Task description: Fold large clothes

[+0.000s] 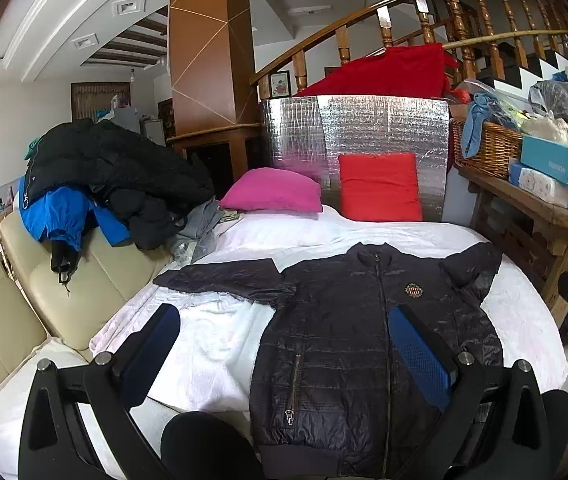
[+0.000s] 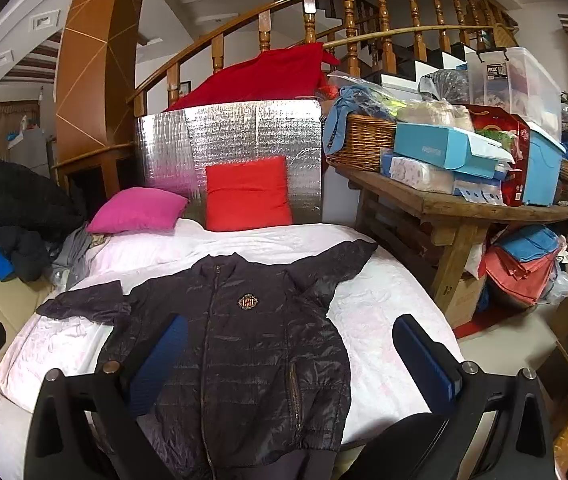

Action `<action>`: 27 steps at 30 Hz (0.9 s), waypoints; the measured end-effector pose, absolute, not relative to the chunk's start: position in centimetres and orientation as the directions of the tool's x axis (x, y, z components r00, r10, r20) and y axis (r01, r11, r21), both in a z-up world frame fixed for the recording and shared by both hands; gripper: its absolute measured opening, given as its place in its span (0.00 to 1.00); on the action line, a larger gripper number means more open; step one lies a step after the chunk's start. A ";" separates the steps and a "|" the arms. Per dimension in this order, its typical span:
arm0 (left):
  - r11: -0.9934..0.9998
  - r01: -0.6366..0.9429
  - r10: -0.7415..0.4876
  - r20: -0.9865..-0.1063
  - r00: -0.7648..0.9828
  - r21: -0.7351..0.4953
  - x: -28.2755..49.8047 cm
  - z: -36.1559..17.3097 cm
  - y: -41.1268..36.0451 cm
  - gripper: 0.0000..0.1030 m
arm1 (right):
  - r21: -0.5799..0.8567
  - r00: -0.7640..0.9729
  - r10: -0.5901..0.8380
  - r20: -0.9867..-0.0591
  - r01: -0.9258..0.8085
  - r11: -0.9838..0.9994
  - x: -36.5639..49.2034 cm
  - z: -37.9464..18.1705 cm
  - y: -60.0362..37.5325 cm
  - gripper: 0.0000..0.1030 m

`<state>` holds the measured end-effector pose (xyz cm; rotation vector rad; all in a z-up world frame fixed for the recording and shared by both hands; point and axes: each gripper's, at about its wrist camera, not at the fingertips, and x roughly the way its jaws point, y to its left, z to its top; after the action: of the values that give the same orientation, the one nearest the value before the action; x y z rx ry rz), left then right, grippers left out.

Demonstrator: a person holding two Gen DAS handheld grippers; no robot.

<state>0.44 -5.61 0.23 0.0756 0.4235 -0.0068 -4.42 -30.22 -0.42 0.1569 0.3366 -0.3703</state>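
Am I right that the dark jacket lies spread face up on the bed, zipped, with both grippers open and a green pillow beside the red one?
Nearly. The pillow beside the red pillow is pink, not green, as the right wrist view shows. The jacket, the left gripper and the right gripper are as you describe.

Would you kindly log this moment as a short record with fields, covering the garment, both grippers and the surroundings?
garment: dark jacket, flat, front up, zipped, sleeves spread
surface: white bed cover
left gripper: jaws open, holding nothing, above the jacket's hem
right gripper: jaws open, holding nothing
folding: not yet begun
behind: pink pillow, red pillow
left side: clothes pile on sofa
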 end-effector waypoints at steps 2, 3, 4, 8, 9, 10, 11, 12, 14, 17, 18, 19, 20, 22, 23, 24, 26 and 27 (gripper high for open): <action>0.998 0.024 0.004 -0.407 0.914 0.063 0.4 0.2 -5.5 1.00 | 0.092 0.878 -0.328 -0.349 0.380 0.920 -4.4 -0.4 -30.3 1.00; 0.998 0.023 0.002 -0.403 0.915 0.058 0.4 0.2 -5.5 1.00 | 0.090 0.877 -0.330 -0.349 0.381 0.920 -4.5 -0.4 -30.2 1.00; 0.997 0.022 0.008 -0.404 0.915 0.069 0.4 0.2 -5.4 1.00 | 0.089 0.877 -0.331 -0.349 0.383 0.920 -4.5 -0.4 -30.2 1.00; 0.997 0.020 0.010 -0.393 0.919 0.071 0.4 0.1 -5.2 1.00 | 0.085 0.876 -0.334 -0.348 0.384 0.919 -4.4 -0.3 -30.2 1.00; 0.997 0.019 0.010 -0.382 0.924 0.073 0.4 0.1 -5.3 1.00 | 0.083 0.876 -0.336 -0.347 0.385 0.919 -4.4 -0.3 -30.2 1.00; 0.997 0.020 0.010 -0.380 0.925 0.076 0.4 0.1 -5.3 1.00 | 0.082 0.876 -0.336 -0.347 0.385 0.919 -4.4 -0.3 -30.1 1.00; 0.997 0.021 0.009 -0.382 0.924 0.074 0.3 0.1 -5.3 1.00 | 0.081 0.876 -0.336 -0.347 0.384 0.920 -4.5 -0.3 -30.1 1.00; 0.997 0.021 0.009 -0.387 0.922 0.072 0.3 0.1 -5.2 1.00 | 0.079 0.876 -0.336 -0.346 0.384 0.920 -4.5 -0.3 -30.1 1.00; 0.997 0.020 0.008 -0.384 0.923 0.070 0.3 0.1 -5.2 1.00 | 0.080 0.876 -0.337 -0.345 0.386 0.919 -4.5 -0.3 -30.0 1.00; 0.997 0.019 0.009 -0.380 0.925 0.069 0.4 0.2 -5.3 1.00 | 0.077 0.875 -0.342 -0.342 0.389 0.918 -4.6 -0.2 -30.0 1.00; 0.997 0.019 0.008 -0.382 0.924 0.069 0.4 0.2 -5.3 1.00 | 0.076 0.875 -0.343 -0.341 0.389 0.918 -4.6 -0.2 -29.9 1.00; 0.998 0.020 0.007 -0.384 0.923 0.065 0.4 0.1 -5.3 1.00 | 0.075 0.875 -0.344 -0.340 0.390 0.918 -4.7 -0.2 -29.9 1.00; 0.998 0.020 0.006 -0.384 0.924 0.064 0.4 0.1 -5.3 1.00 | 0.075 0.875 -0.345 -0.339 0.391 0.917 -4.7 -0.2 -30.0 1.00; 0.998 0.020 0.006 -0.384 0.923 0.065 0.4 0.2 -5.3 1.00 | 0.074 0.875 -0.348 -0.336 0.393 0.916 -4.7 -0.1 -30.0 1.00; 0.998 0.022 0.005 -0.385 0.923 0.064 0.4 0.2 -5.3 1.00 | 0.072 0.875 -0.350 -0.336 0.394 0.916 -4.7 -0.1 -30.0 1.00; 0.998 0.022 0.004 -0.386 0.923 0.062 0.5 0.2 -5.3 1.00 | 0.072 0.874 -0.350 -0.336 0.394 0.916 -4.7 -0.1 -30.0 1.00; 0.998 0.023 0.004 -0.387 0.922 0.065 0.5 0.2 -5.4 1.00 | 0.072 0.874 -0.349 -0.337 0.393 0.917 -4.7 -0.1 -30.0 1.00; 0.998 0.023 0.004 -0.386 0.922 0.067 0.6 0.2 -5.4 1.00 | 0.071 0.874 -0.350 -0.338 0.394 0.916 -4.7 -0.1 -30.0 1.00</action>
<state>0.56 -5.42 0.21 0.0705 0.3967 -0.0098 -4.66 -30.02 -0.13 0.1395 0.3266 -0.3897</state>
